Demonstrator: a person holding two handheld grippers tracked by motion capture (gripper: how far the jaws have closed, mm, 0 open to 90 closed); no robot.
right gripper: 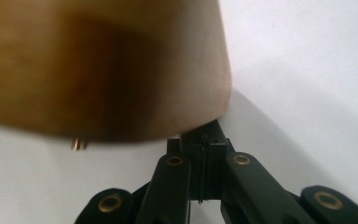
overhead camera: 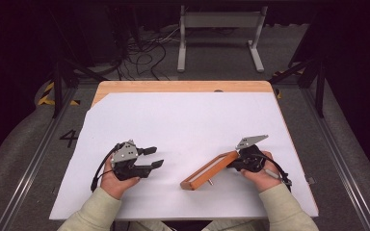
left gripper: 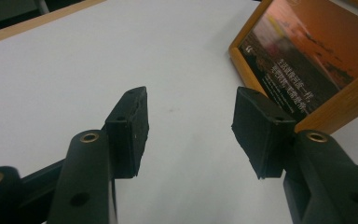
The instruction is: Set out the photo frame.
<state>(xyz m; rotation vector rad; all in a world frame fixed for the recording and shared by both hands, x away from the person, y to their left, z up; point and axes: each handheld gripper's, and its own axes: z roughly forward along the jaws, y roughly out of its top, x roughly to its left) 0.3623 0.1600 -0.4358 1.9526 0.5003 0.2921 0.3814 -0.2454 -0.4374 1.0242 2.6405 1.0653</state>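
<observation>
A wooden picture frame (overhead camera: 209, 171) stands tilted on its long edge on the white table top (overhead camera: 183, 115), right of centre. Its front carries a sunset photo with text, and the picture frame (left gripper: 307, 60) faces my left gripper. My right gripper (overhead camera: 237, 156) is shut at the frame's right end. In the right gripper view the jaws of my right gripper (right gripper: 205, 142) are pressed together under the frame's blurred brown back (right gripper: 102, 65), where a small brass pin (right gripper: 78, 143) sticks out. My left gripper (overhead camera: 157, 157) rests open left of the frame, and between the fingers of my left gripper (left gripper: 191, 126) there is nothing.
A bare wooden strip (overhead camera: 183, 86) runs along the table's far edge. Beyond it on the floor stand a grey metal stand (overhead camera: 219, 29) and loose cables (overhead camera: 144, 53). Dark frame legs flank the table on both sides.
</observation>
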